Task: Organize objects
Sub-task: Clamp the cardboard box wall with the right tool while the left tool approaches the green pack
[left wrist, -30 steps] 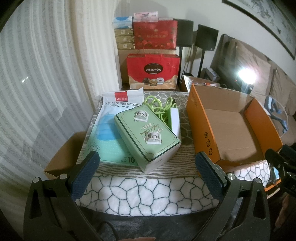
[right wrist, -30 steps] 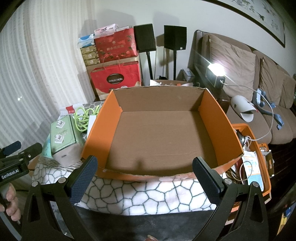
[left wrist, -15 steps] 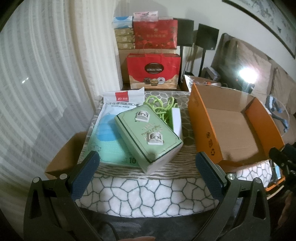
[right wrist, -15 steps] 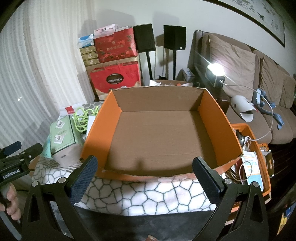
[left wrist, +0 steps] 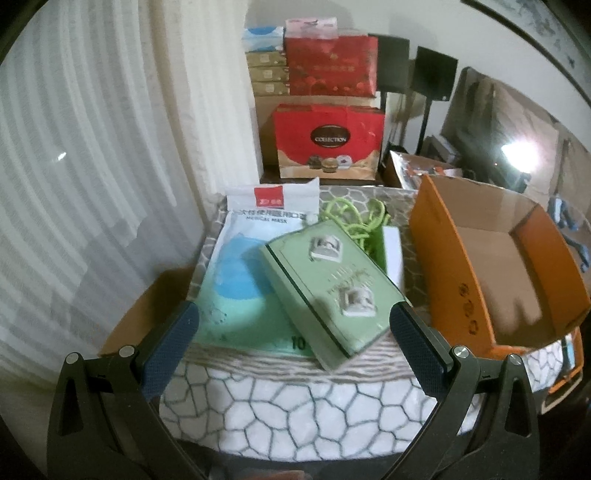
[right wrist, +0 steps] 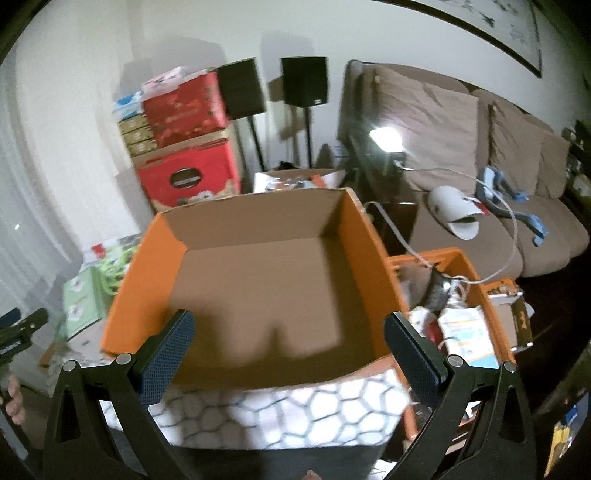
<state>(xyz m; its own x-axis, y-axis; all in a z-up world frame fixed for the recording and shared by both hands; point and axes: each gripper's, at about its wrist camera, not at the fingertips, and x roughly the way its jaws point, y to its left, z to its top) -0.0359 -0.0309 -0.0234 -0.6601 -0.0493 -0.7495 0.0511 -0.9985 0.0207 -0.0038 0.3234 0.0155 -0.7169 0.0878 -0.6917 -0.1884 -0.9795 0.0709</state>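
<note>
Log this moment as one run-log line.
left gripper: open, over green box | right gripper: open, over orange box | orange box: nothing inside | green box: on mask pack

A pale pleated curtain (left wrist: pixel 92 177) hangs along the left, dimly lit. Against the white wall (right wrist: pixel 92 55) stand stacked red gift boxes (left wrist: pixel 328 140) and two black speakers (right wrist: pixel 303 80) on thin stands. A brown sofa (right wrist: pixel 480 147) with loose back cushions runs along the right, beneath a framed painting (right wrist: pixel 498 26). A small bright lamp (right wrist: pixel 384 138) glares beside the sofa's near end. The floor (right wrist: pixel 554 295) looks dark.
</note>
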